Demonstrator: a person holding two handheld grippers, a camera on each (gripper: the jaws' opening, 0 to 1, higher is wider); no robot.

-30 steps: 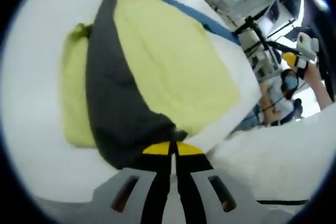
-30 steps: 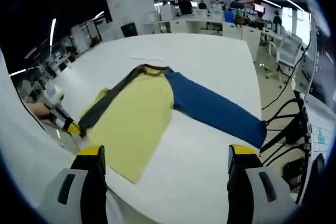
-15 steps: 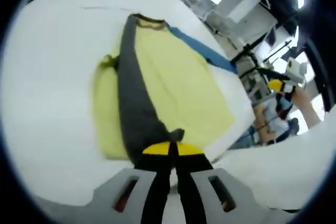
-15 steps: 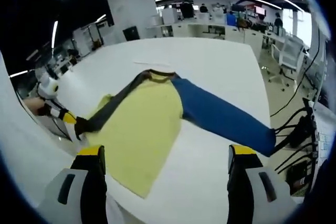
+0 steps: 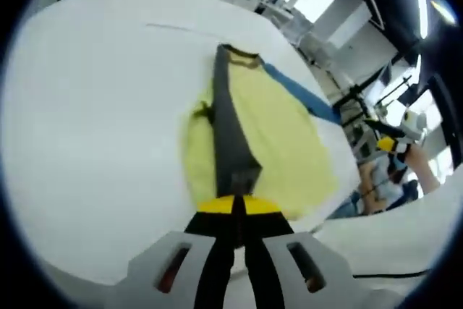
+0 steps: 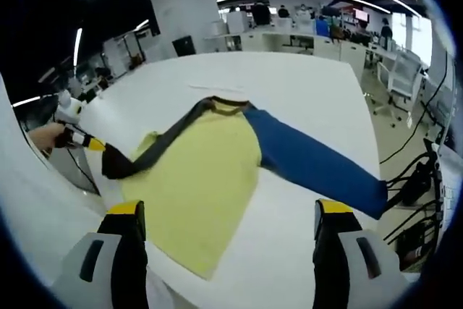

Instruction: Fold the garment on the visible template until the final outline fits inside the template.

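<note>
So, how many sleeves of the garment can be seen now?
2. The dark grey sleeve is stretched out, its end held in the left claw. The blue sleeve lies flat on the white table.

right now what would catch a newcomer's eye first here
The yellow shirt spread across the white table stands out first, with its blue sleeve stretched out flat toward the table's edge. Next is the dark grey sleeve, pulled taut and lifted by the left gripper, jaws shut on its end. The right gripper hovers open over the near edge.
</note>
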